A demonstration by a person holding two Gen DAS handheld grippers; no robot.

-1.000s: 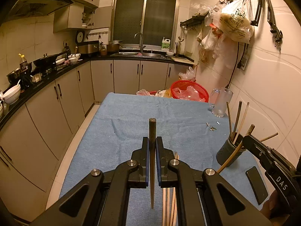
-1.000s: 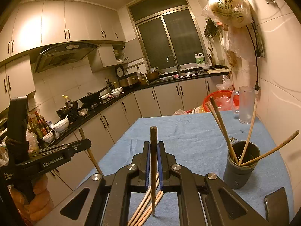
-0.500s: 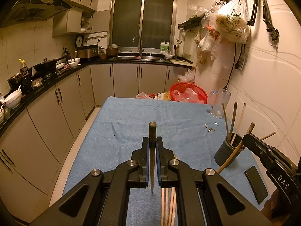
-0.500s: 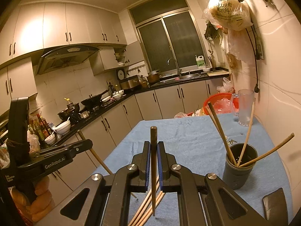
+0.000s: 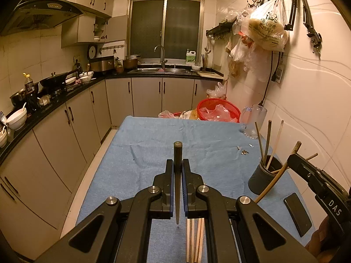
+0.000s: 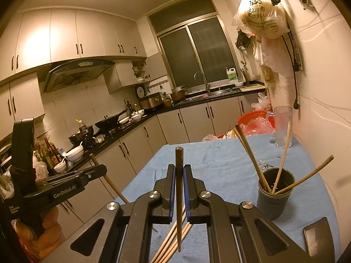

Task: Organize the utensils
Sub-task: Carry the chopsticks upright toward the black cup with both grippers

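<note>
Each gripper, left gripper (image 5: pixel 177 171) and right gripper (image 6: pixel 179 175), clamps one upright dark chopstick (image 5: pixel 177 175) mid-frame between its fingers, while the dark holder (image 6: pixel 275 194) at lower right contains several chopsticks.

Both wrist cams look fwd along own fingers, angled down over blue table (image 5: pixel 153 149) twd window; both share holder (image 5: pixel 262 178) (image 6: pixel 274 197).

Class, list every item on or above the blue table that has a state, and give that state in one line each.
Left claw: shut on a dark chopstick.
Right claw: shut on another chopstick.
Holder: upright, several chopsticks leaning inside.
Loose chopsticks: lying flat on the cloth.
Glass mug: upright, contents unclear.
Phone: flat, screen dark.
</note>
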